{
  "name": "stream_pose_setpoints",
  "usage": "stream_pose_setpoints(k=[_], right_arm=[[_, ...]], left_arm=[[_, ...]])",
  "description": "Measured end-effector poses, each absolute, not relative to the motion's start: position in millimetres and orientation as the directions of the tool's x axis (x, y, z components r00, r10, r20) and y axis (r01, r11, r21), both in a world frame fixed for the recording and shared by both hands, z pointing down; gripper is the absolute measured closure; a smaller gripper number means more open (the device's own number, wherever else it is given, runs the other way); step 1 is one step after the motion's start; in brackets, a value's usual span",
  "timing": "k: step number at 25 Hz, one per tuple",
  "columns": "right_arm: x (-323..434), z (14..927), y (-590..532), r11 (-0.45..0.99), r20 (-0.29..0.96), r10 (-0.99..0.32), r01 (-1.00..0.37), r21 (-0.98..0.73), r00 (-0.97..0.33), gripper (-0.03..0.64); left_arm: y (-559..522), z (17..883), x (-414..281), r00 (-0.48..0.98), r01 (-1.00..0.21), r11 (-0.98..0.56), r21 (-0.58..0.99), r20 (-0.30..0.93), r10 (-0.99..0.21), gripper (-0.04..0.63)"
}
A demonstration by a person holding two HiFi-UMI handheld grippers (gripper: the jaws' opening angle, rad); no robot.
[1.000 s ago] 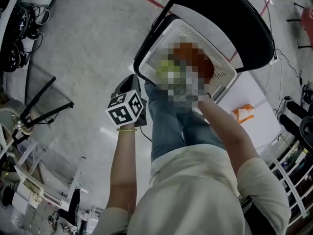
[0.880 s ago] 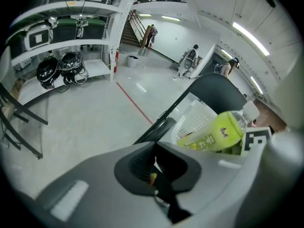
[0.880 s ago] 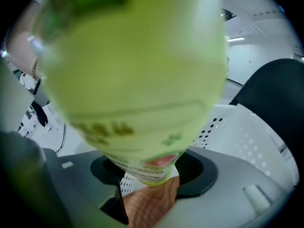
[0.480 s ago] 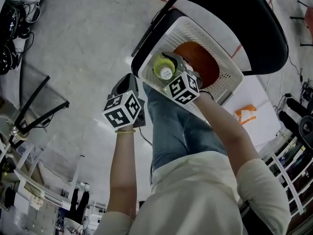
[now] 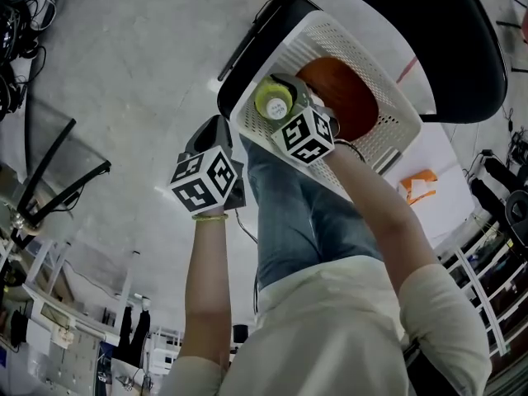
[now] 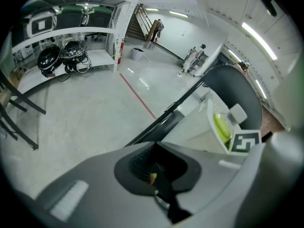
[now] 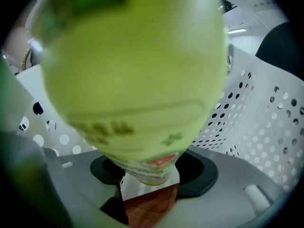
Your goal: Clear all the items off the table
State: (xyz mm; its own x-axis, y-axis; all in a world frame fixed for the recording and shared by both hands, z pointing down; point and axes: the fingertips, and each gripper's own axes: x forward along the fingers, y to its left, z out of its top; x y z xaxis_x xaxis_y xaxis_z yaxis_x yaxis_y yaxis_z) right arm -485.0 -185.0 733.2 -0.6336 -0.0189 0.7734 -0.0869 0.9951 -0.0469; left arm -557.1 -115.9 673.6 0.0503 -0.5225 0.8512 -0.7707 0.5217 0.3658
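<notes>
A yellow-green bottle (image 5: 274, 101) with a pale cap hangs just inside the near left corner of a white perforated basket (image 5: 363, 44). My right gripper (image 5: 285, 97) is shut on it. In the right gripper view the bottle (image 7: 137, 80) fills most of the picture, with my right gripper (image 7: 149, 175) closed on it. An orange-brown item (image 5: 342, 97) lies in the basket. My left gripper (image 5: 216, 126) hangs over the floor left of the basket, shut with nothing held; the left gripper view shows the left gripper (image 6: 154, 177) closed.
The basket rests on a black chair (image 5: 445, 31). A white table (image 5: 441, 172) at the right carries an orange item (image 5: 417, 186). Black stand legs (image 5: 58, 188) and cables (image 5: 12, 23) lie at the left, metal racks (image 5: 495, 304) at the lower right.
My right gripper has sunk with the bottle toward the basket's near corner. The left gripper has also dropped a little and stays shut.
</notes>
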Motion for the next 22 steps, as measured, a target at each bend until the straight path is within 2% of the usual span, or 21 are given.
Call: stream_pose_setpoints(k=[14, 22], right_arm=[[-487, 738, -180, 0.995, 0.759, 0.009, -0.067, -0.069, -0.651, 0.293], [-488, 731, -178, 0.996, 0.752, -0.001, -0.071, -0.06, -0.659, 0.299]], left_arm=[[-111, 680, -550, 0.065, -0.77, 0.518, 0.372, 0.854, -0.517, 0.586], [-113, 675, -549, 0.061, -0.77, 0.515, 0.376, 0.847, -0.527, 0.586]])
